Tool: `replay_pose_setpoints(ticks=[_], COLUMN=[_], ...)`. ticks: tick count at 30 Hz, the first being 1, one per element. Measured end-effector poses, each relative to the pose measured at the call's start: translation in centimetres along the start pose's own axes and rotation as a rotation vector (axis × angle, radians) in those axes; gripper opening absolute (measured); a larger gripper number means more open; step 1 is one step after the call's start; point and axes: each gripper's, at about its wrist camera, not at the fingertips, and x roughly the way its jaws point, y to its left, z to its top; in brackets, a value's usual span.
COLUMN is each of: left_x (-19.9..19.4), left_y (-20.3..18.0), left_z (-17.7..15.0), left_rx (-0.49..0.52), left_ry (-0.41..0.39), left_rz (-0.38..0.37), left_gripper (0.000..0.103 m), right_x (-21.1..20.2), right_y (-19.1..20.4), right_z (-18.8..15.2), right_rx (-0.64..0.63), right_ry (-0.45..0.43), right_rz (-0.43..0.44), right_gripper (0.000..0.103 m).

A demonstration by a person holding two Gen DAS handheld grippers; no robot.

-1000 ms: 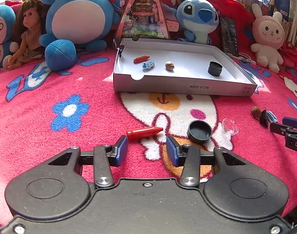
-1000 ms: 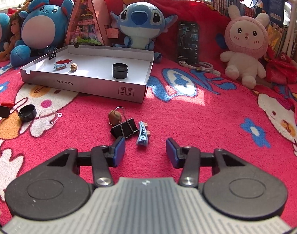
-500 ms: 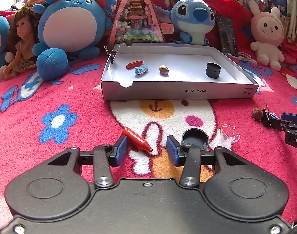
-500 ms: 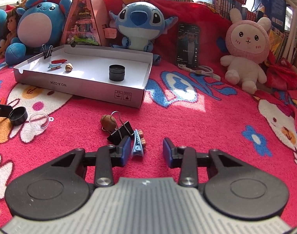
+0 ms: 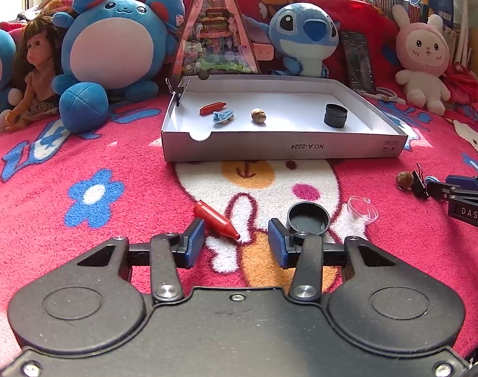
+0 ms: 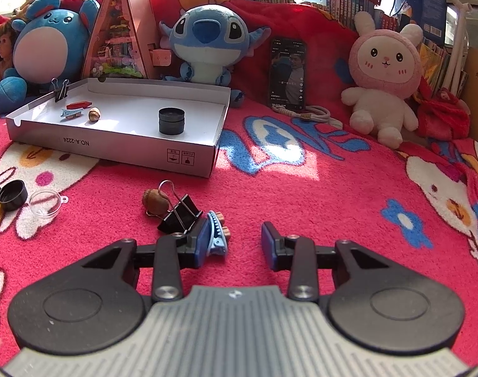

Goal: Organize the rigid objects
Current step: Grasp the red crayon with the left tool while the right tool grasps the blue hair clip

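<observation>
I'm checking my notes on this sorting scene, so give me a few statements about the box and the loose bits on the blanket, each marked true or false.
1. The box holds a black round container. True.
2. The red crayon on the blanket is clamped in the left gripper. False: it lies on the blanket by one pad, jaws open.
3. A binder clip is clipped on the box wall. True.
4. The clear cap lies inside the box. False: it lies on the blanket beside the black lid.
5. An acorn lies beside a loose binder clip on the blanket. True.
6. The right gripper grips the blue hair clip. False: the clip rests by one pad only.
</observation>
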Motion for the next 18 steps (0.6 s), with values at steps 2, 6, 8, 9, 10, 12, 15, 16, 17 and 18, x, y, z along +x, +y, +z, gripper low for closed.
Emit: replay_pose_setpoints(ticks=[2,6,8,9,10,12,15,16,17,18], left_x=[-0.1,0.3,0.5,0.6,0.8,1.0,1.1,0.9,0.7,0.5], left_y=[0.2,0.5,0.6,0.5,0.5,0.4,0.6,0.6,0.4,0.2], left_z=[0.0,0.2,0.3,0.4,0.4,0.4,0.3,0.3,0.3,0.3], left_rx=[-0.004,0.025,0.049,0.067,0.091,0.114,0.076,0.065,0.068,0.078], left_ry=[-0.006,-0.009,-0.013,-0.015,-0.021,-0.024,-0.003,-0.001,-0.003,-0.01], left_rz=[0.005,0.006,0.001,0.005,0.015,0.031,-0.012,-0.021,-0.016,-0.015], left_gripper=[0.043,0.043,0.045,0.049,0.05,0.05,0.012,0.01,0.01,0.01], right_x=[0.1,0.2,0.2,0.2,0.2,0.2,0.2,0.1,0.0,-0.1], right_y=[-0.1,-0.1,0.0,0.0,0.0,0.0,0.1,0.1,0.1,0.2], right_z=[0.0,-0.1,-0.2,-0.2,-0.3,-0.3,-0.4,-0.4,-0.4,-0.4], right_rx=[0.006,0.009,0.006,0.004,0.002,0.0,0.006,0.012,0.018,0.019], right_ry=[0.001,-0.001,-0.004,-0.006,-0.007,-0.009,-0.013,-0.013,-0.013,-0.013], right_rz=[0.001,0.006,0.006,0.006,0.007,0.008,0.013,0.022,0.032,0.038], right_gripper=[0.046,0.046,0.046,0.046,0.046,0.046,0.037,0.033,0.022,0.018])
